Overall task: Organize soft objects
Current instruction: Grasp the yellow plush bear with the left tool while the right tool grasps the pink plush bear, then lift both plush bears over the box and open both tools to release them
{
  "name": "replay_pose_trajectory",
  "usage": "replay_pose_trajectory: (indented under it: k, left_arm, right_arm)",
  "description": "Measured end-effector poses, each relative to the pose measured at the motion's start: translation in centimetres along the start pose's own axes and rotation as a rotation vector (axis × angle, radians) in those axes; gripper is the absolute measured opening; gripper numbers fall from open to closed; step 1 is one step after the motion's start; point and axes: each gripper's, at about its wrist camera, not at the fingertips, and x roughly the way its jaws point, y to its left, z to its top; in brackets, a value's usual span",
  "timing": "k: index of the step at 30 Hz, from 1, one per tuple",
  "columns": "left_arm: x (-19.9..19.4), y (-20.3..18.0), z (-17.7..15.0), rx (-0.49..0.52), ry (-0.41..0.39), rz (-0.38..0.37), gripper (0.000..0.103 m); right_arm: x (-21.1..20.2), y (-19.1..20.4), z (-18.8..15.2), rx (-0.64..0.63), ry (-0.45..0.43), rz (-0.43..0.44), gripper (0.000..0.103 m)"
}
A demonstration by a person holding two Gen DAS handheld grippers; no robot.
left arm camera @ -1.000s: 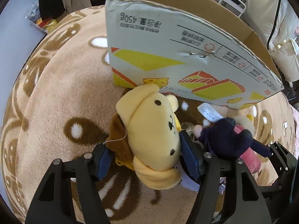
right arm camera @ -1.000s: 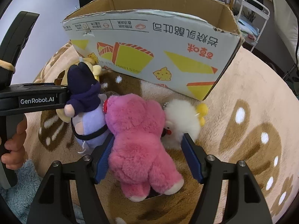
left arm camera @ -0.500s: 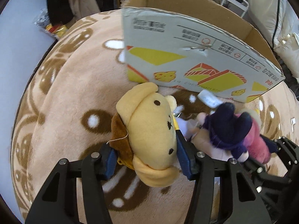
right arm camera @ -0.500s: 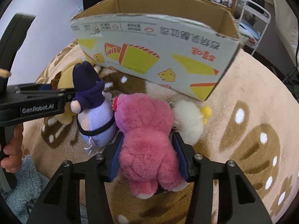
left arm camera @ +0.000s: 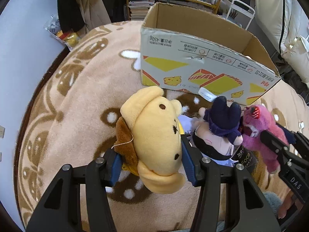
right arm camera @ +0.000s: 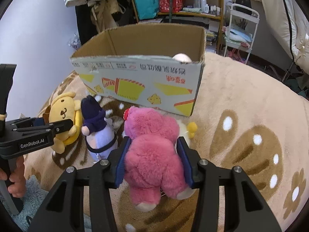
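Plush on both sides: left gripper [left arm camera: 152,166] jaws clamp the yellow dog toy [left arm camera: 154,135]; right gripper [right arm camera: 154,164] jaws clamp the pink bear [right arm camera: 154,150]. Both sit short of the cardboard box [right arm camera: 139,81]. Purple-hooded toy [right arm camera: 98,129] and white chick [right arm camera: 187,131] remain on the blanket [right arm camera: 241,100]. Task seems barely begun.

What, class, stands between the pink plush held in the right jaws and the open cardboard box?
Only the box's near wall stands ahead of the pink plush; the blanket between them looks bare, so lift it over the rim.

Pink bear [right arm camera: 154,152] – shaggy plush; yellow dog [left arm camera: 154,135] – smooth velour; box [right arm camera: 139,77] – matt cardboard.
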Motion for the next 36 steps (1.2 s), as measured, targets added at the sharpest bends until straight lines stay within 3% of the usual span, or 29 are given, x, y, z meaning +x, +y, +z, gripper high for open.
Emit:
replay_pose_trajectory:
  k: [8,21,26,36]
  left_arm:
    - [-2.4,0.6,-0.3,-0.012,-0.106,0.034,0.053]
    - [-8.6,0.5,-0.3,0.000,-0.458,0.080,0.053]
    - [-9.9,0.3,-0.4,0.011,-0.527,0.079,0.053]
    - [-12.1,-0.9,-0.1,0.044,-0.618,0.127,0.053]
  right_arm:
    - [-1.3,0.3,-0.1,-0.006,-0.054,0.005,0.051]
    - [-5.5,0.6,0.0,-0.006,-0.248,0.017,0.051]
    - [-6.2,1.0,0.1,-0.024,-0.283,0.039,0.050]
    - [-8.6,1.3,0.9,-0.013,-0.386,-0.025,0.050]
